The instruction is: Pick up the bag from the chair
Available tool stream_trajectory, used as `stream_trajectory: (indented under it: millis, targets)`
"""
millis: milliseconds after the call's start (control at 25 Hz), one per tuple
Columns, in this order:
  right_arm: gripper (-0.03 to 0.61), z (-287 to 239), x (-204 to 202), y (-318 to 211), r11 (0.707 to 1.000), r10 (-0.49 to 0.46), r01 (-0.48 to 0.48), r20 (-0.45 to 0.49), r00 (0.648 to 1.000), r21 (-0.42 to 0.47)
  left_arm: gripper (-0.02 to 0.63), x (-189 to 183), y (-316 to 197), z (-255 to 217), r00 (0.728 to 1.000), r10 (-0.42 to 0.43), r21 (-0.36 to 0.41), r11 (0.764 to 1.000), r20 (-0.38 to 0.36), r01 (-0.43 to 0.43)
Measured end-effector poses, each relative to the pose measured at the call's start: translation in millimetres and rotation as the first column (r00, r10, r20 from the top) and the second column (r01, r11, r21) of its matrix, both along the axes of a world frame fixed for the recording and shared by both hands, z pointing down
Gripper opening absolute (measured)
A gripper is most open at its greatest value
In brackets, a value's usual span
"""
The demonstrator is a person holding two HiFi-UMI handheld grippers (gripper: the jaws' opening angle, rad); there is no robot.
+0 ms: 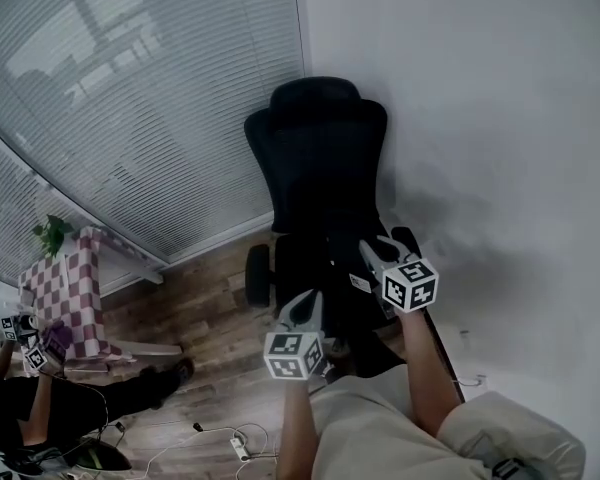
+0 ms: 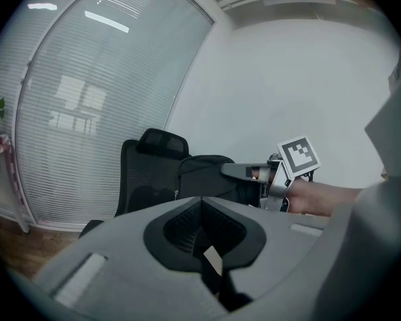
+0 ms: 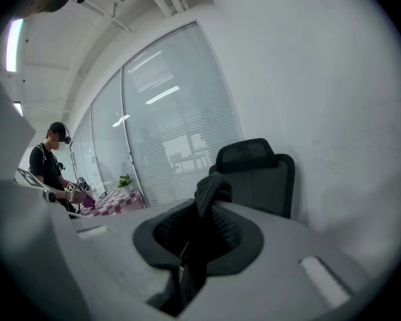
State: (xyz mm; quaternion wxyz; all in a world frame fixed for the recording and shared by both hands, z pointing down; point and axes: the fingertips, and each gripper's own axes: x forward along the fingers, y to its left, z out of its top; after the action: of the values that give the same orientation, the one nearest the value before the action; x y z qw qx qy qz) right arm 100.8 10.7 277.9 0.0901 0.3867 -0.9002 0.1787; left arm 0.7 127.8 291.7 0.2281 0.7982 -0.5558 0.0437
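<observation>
A black office chair stands against the white wall, with the black bag on its seat. My left gripper is at the bag's front left. In the left gripper view its jaws are shut on a black strap that carries a small white tag. My right gripper is at the bag's right side, and its jaws are shut on a black bag handle that rises between them. The left gripper view also shows the bag, the chair and the right gripper.
Window blinds run along the left. A checkered table with a plant stands far left, beside another person who holds grippers. Cables and a power strip lie on the wood floor.
</observation>
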Motion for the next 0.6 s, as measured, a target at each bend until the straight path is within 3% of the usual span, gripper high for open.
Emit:
stream_trajectory:
  millis: [360, 600]
  targets:
    - [0.041, -15.3, -17.1, 7.9, 0.998, -0.056, 0.056, -0.003, 0.998, 0.041, 0.006, -6.8, 0.0, 0.5, 1.0, -0.018, 0.009, 1.0, -0.013, 0.018]
    - [0.041, -19.2, -19.6, 11.7, 0.995, -0.076, 0.079, -0.037, 0.996, 0.067, 0.006, -13.7, -0.1, 5.2, 0.997, -0.074, 0.02, 0.997, -0.036, 0.075]
